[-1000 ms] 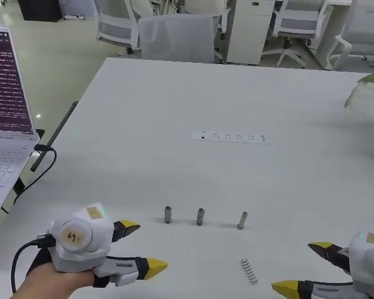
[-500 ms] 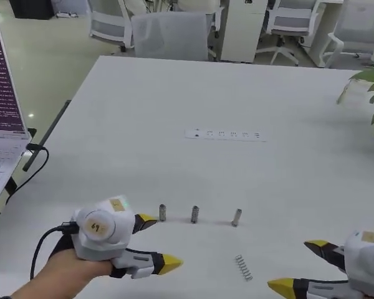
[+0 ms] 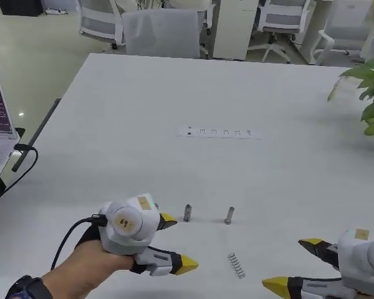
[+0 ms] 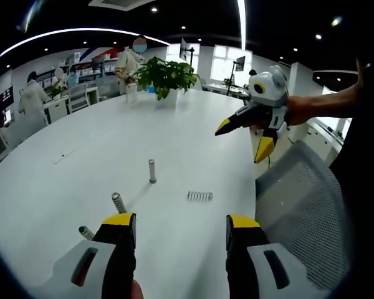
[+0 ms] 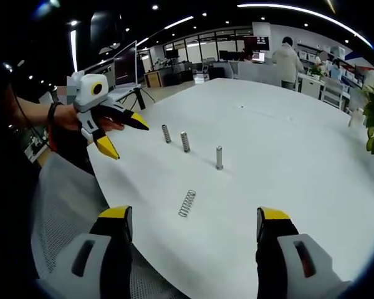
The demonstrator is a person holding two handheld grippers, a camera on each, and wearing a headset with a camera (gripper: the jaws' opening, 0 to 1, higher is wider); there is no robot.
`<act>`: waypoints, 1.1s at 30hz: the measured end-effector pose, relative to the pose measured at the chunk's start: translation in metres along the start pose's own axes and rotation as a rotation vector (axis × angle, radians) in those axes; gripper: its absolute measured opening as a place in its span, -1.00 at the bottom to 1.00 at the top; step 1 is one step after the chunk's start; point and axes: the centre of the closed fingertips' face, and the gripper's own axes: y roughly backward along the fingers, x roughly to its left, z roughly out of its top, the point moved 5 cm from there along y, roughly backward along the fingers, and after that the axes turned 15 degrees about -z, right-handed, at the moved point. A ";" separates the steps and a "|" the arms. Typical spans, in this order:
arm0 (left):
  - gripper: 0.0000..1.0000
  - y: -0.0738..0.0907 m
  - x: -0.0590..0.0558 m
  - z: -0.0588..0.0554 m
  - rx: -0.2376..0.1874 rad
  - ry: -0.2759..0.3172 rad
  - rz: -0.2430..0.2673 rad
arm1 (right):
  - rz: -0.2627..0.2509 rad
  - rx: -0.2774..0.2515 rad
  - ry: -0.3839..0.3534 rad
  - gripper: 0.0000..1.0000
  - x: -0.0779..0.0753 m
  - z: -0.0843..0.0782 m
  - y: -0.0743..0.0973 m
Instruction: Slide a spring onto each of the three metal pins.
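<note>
Yellow-tipped left gripper (image 3: 179, 243) held low in a hand (image 3: 81, 269), pointing right, jaws wide apart. On the white tabletop (image 3: 174, 93), first pin (image 5: 166, 133) and middle pin (image 3: 187, 212) wearing springs, then bare pin (image 3: 229, 215). Loose spring (image 3: 236, 265) lying flat nearby. Right gripper (image 3: 290, 263) pointing left, jaws apart.

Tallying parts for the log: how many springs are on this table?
3. One coiled metal spring sits on the metal pin nearest the left gripper, another on the middle pin, the third lies loose on the white table near the bare pin.
</note>
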 end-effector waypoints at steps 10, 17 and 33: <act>0.04 -0.023 0.003 0.010 0.041 -0.052 -0.054 | 0.005 0.003 -0.007 0.61 0.000 -0.001 0.000; 0.02 -0.040 0.002 0.013 0.076 -0.092 -0.097 | 0.001 0.001 -0.018 0.60 -0.001 -0.003 0.002; -0.10 -0.076 0.000 0.022 0.164 -0.213 -0.186 | -0.005 -0.002 -0.028 0.56 -0.003 -0.002 0.005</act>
